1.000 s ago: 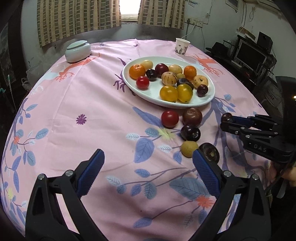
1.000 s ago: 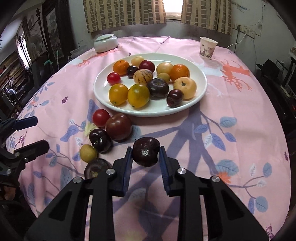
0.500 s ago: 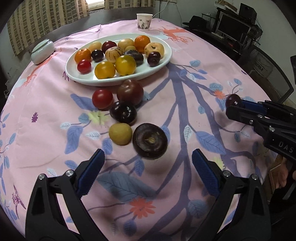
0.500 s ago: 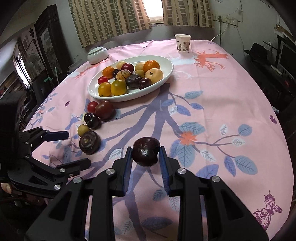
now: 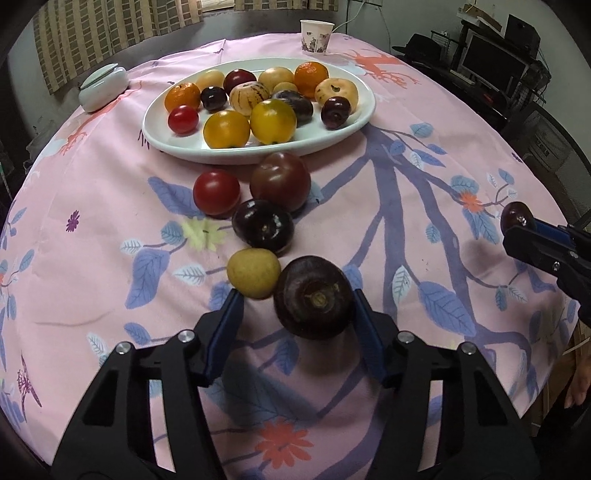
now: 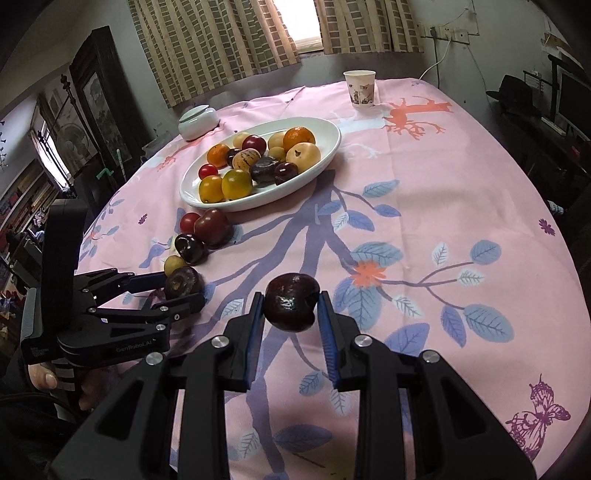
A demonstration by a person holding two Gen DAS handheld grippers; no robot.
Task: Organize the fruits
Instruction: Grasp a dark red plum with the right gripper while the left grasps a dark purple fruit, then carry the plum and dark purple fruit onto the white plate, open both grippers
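A white oval plate (image 5: 354,123) (image 6: 325,158) holds several fruits: oranges, yellow tomatoes, dark plums. On the pink cloth in front of it lie a red tomato (image 5: 217,192), a brown-red tomato (image 5: 280,181), a dark plum (image 5: 263,228) and a small yellow fruit (image 5: 253,272). My left gripper (image 5: 297,308) is partly closed around a dark purple round fruit (image 5: 314,297) (image 6: 183,282) on the cloth; its right finger touches the fruit, its left finger stands apart. My right gripper (image 6: 291,308) is shut on a dark plum (image 6: 291,301) (image 5: 515,218) above the cloth.
A paper cup (image 5: 316,32) (image 6: 360,88) stands at the table's far side. A white lidded dish (image 5: 103,86) (image 6: 197,122) sits far left. Chairs and a monitor stand off the table's right edge.
My left gripper moved forward and narrowed around the dark purple fruit. My right gripper with its plum has drawn back from the plate, toward the table's near right.
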